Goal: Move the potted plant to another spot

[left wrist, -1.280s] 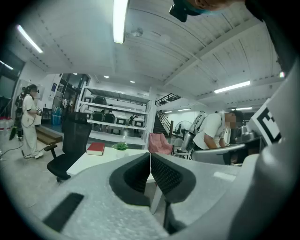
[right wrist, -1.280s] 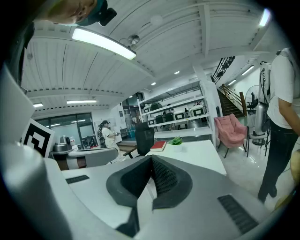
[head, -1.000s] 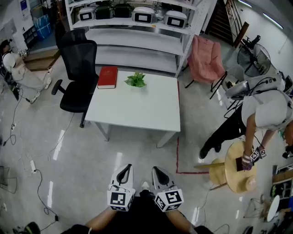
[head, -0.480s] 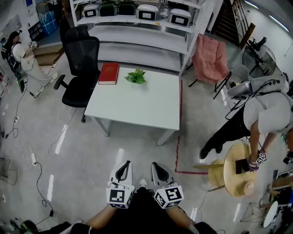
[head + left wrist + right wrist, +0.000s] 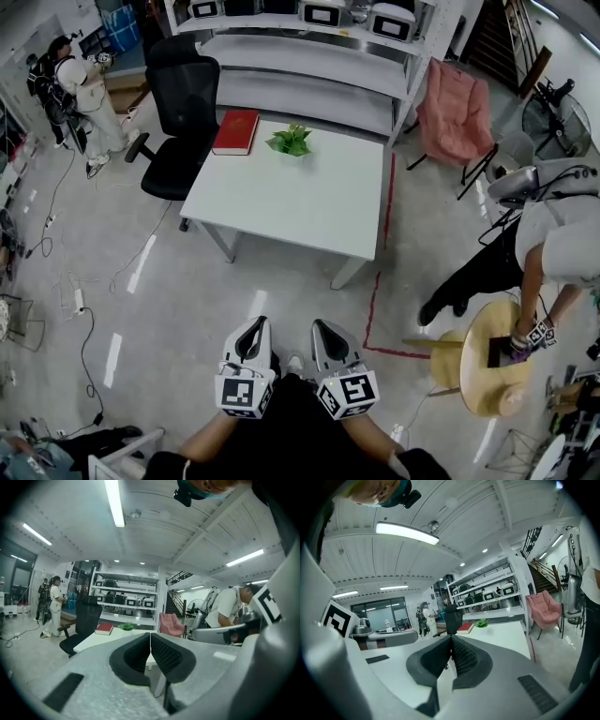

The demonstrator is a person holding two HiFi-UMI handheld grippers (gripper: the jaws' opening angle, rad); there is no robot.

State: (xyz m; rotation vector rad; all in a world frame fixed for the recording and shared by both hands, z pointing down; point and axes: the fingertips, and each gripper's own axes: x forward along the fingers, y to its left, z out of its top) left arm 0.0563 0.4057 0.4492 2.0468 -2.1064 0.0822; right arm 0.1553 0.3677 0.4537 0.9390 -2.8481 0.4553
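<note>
A small green potted plant (image 5: 291, 141) stands at the far side of the white table (image 5: 300, 202), beside a red book (image 5: 235, 130). The plant also shows far off in the left gripper view (image 5: 125, 626) and in the right gripper view (image 5: 482, 623). My left gripper (image 5: 250, 330) and right gripper (image 5: 323, 334) are held low near my body, well short of the table, both pointing toward it. Each is shut with nothing between its jaws.
A black office chair (image 5: 183, 112) stands at the table's left. White shelving (image 5: 309, 47) with appliances runs behind it. A pink folding chair (image 5: 457, 112) is at right. A person (image 5: 553, 234) bends over a round wooden table (image 5: 492, 361). Another person (image 5: 80, 94) stands far left.
The view has moved forward and right: the table and plant sit a little lower and further right in frame. Both grippers keep the same shut pose near my body.
</note>
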